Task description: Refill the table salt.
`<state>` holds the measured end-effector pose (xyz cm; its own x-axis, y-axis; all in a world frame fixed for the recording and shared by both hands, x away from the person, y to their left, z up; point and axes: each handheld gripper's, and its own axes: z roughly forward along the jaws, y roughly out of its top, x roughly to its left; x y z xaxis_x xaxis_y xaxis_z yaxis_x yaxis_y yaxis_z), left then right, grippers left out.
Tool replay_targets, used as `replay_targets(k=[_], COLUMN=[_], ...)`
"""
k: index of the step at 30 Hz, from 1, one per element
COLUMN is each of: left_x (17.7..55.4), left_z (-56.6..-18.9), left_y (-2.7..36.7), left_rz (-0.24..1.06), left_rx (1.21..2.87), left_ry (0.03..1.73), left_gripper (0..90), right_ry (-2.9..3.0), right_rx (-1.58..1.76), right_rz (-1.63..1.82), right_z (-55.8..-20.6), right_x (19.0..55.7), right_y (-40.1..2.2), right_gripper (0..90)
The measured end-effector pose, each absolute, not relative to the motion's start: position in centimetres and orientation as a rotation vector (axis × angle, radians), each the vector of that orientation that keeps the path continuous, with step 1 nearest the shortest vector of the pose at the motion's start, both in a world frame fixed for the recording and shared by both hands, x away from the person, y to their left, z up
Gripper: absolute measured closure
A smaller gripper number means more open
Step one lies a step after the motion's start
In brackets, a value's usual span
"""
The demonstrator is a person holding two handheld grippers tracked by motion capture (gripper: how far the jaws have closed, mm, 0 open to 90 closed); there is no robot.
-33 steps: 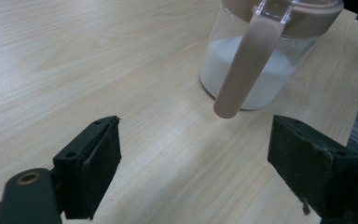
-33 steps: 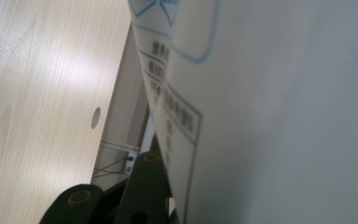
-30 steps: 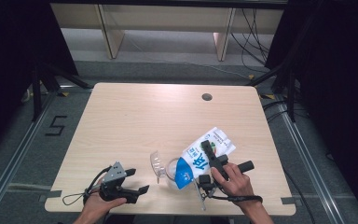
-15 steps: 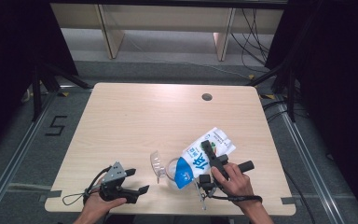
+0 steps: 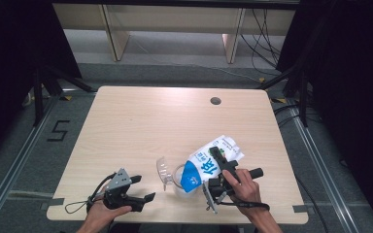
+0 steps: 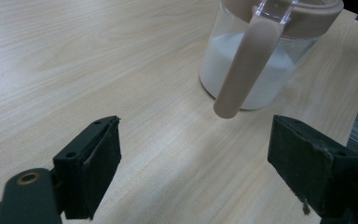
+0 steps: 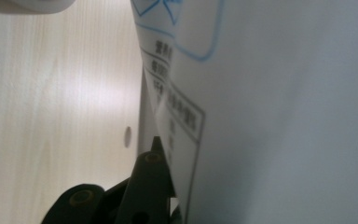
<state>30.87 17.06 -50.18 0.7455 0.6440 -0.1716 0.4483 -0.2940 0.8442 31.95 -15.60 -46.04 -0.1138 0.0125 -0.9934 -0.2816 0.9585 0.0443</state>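
A white-and-blue bag (image 5: 209, 162) is pinched by the right tool (image 5: 217, 171) and tilted over the jar (image 5: 177, 175) at the worktop's (image 5: 150, 121) near edge. The left tool (image 5: 143, 188) is held spread beside it.

**Both hands low at the near edge**

We hold the left hand-held gripper (image 5: 143, 188) with its jaws spread wide and nothing between them. Our right hand-held gripper (image 5: 217, 162) points away from us, jaws clamped, hand (image 5: 243, 187) wrapped around its grip.
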Motion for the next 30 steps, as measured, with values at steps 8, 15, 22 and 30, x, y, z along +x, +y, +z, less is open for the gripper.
replay_targets(k=[8,15,22,30], left_x=[30.9,30.9,30.9,30.9], left_z=[-50.2,-50.2,-50.2,-50.2], left_y=[17.0,17.0,17.1,17.0], left_rz=[0.243,0.242,0.257,0.244], left_rx=[1.937,1.937,1.952,1.929], left_ry=[0.832,0.832,0.824,0.832], left_gripper=[16.7,16.7,16.7,16.7], right_ry=[1.826,1.895,1.955,1.967], right_rx=[-0.019,0.158,0.348,0.596], right_rz=[0.502,0.666,0.9,1.14], right_z=[-45.1,-44.7,-44.7,-45.6], right_x=[33.0,33.8,35.1,36.7], right_y=[-17.0,-18.6,-20.6,-23.0], right_gripper=[80.3,82.4,83.1,83.9])
